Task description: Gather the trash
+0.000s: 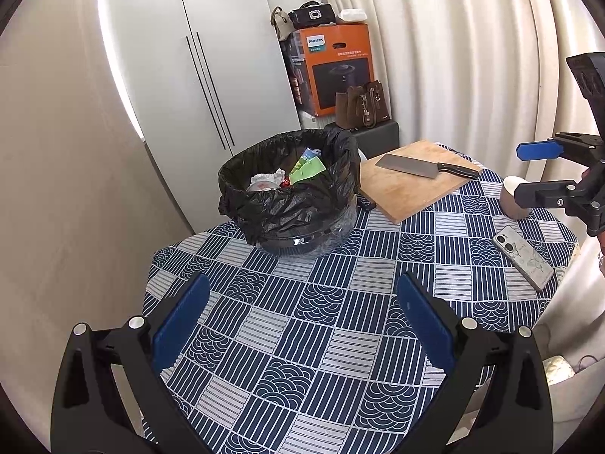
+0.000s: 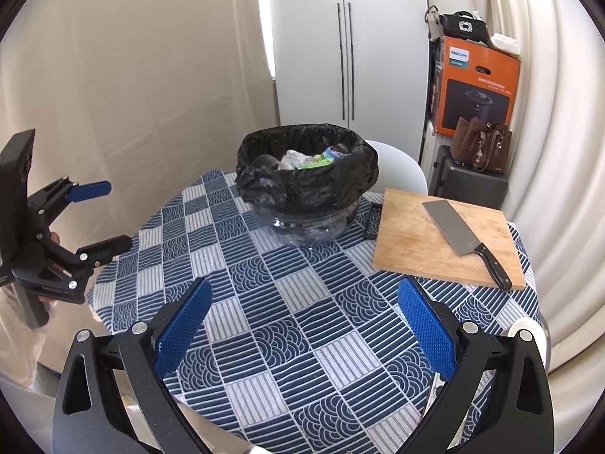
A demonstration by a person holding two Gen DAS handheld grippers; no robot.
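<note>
A round bin lined with a black bag [image 1: 291, 193] stands at the far side of the table and holds crumpled white paper and green wrappers [image 1: 306, 170]. It also shows in the right wrist view [image 2: 306, 174]. My left gripper [image 1: 302, 295] is open and empty, held above the blue patterned tablecloth [image 1: 321, 340] short of the bin. My right gripper [image 2: 302, 302] is open and empty, also over the cloth. Each gripper shows in the other's view, the right one [image 1: 525, 170] and the left one [image 2: 109, 215], both with jaws apart.
A wooden cutting board [image 2: 446, 249] with a cleaver [image 2: 457, 238] lies right of the bin. A phone [image 1: 523, 261] and a small cup [image 1: 512, 196] sit at the table's right edge. A white chair [image 2: 401, 166], a cabinet, boxes and curtains stand behind.
</note>
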